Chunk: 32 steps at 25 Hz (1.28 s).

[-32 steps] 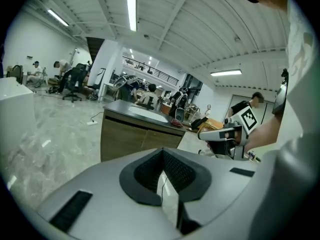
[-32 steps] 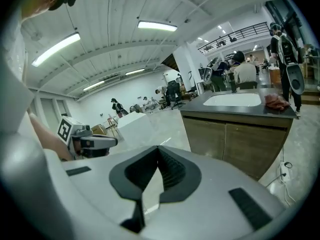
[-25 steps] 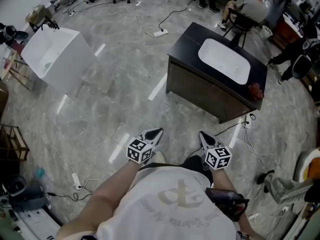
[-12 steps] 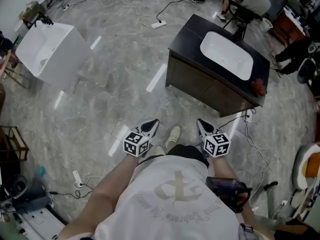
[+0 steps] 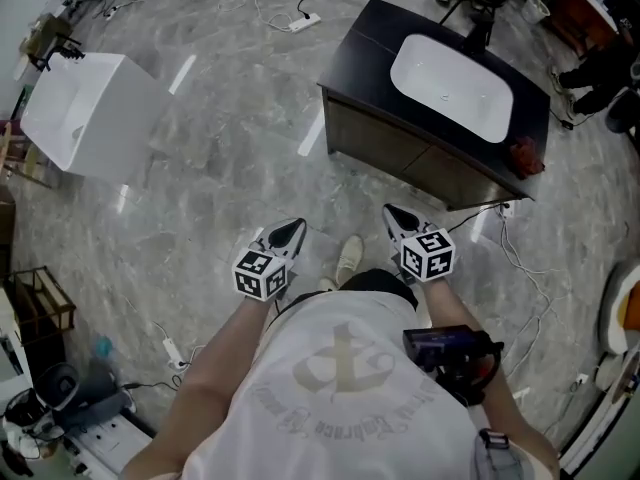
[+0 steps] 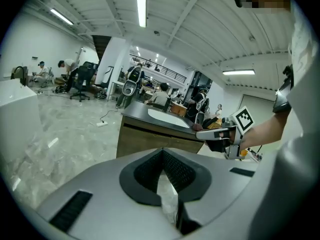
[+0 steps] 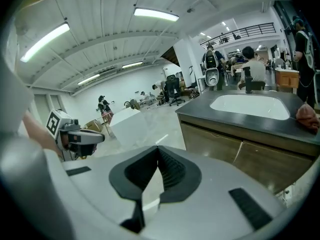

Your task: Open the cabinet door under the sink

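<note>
From the head view, the person stands on the gray floor (image 5: 230, 168) and holds both tools out in front. The left tool (image 5: 291, 228) is clenched tight with nothing in it. The right tool (image 5: 391, 211) is clenched too, and it is empty. One shoe (image 5: 349, 257) shows between them. The cabinet (image 5: 455, 178) stands at 1 o'clock from the tools, apart from them. Its doors (image 5: 378, 140) are flat and closed. A white sink (image 5: 452, 86) sits in the black tabletop (image 5: 372, 36), and a red thing (image 5: 527, 155) lies on the tabletop at 4 o'clock from the sink. A big white box (image 5: 85, 113) stands at 10 o'clock, well away. A power strip (image 5: 303, 20) lies on the floor at 12 o'clock.

In the left gripper view, the left tool (image 6: 162, 151) has its two dark pads pressed together, holding nothing. The cabinet (image 6: 145, 140) is just past the tip at 12 o'clock, with the sink (image 6: 167, 117) on top. The right tool (image 6: 200, 132) sticks in from 3 o'clock.

In the right gripper view, the right tool (image 7: 158, 148) is closed on nothing as well. The cabinet (image 7: 212, 143) fills the 3 o'clock side, its doors shut. The left tool (image 7: 101, 138) shows at 9 o'clock.
</note>
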Each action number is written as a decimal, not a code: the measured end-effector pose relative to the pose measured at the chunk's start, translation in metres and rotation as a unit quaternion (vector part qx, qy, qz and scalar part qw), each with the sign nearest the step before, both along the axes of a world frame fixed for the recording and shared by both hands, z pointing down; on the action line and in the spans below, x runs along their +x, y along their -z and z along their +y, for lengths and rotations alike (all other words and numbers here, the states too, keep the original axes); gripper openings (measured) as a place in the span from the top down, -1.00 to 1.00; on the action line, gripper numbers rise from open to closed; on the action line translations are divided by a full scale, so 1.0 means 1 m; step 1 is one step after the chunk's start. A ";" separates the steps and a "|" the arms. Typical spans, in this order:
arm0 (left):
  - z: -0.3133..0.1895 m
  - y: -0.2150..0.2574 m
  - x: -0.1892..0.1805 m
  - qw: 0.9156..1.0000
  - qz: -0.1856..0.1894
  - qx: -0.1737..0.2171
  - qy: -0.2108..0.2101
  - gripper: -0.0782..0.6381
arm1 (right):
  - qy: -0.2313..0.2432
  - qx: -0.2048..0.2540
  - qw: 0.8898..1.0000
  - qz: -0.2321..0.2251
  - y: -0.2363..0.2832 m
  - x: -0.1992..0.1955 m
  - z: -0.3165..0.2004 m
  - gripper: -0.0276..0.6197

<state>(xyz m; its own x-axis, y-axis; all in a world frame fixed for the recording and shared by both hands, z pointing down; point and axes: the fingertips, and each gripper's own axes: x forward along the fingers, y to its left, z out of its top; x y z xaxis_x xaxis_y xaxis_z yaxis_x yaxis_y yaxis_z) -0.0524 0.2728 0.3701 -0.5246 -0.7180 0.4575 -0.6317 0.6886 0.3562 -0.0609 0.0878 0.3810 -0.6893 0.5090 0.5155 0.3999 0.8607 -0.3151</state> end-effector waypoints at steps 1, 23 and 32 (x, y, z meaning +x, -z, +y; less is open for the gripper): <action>-0.006 -0.001 -0.007 1.000 0.001 -0.001 -0.001 0.76 | 0.001 -0.001 1.000 0.000 -0.002 -0.008 -0.004 0.87; -0.043 -0.046 -0.087 0.998 0.051 -0.024 -0.006 0.76 | 0.001 0.004 0.999 0.043 -0.061 -0.100 -0.038 0.87; -0.047 -0.071 -0.118 0.997 0.067 -0.023 0.008 0.76 | 0.025 0.015 0.999 0.042 -0.081 -0.119 -0.026 0.87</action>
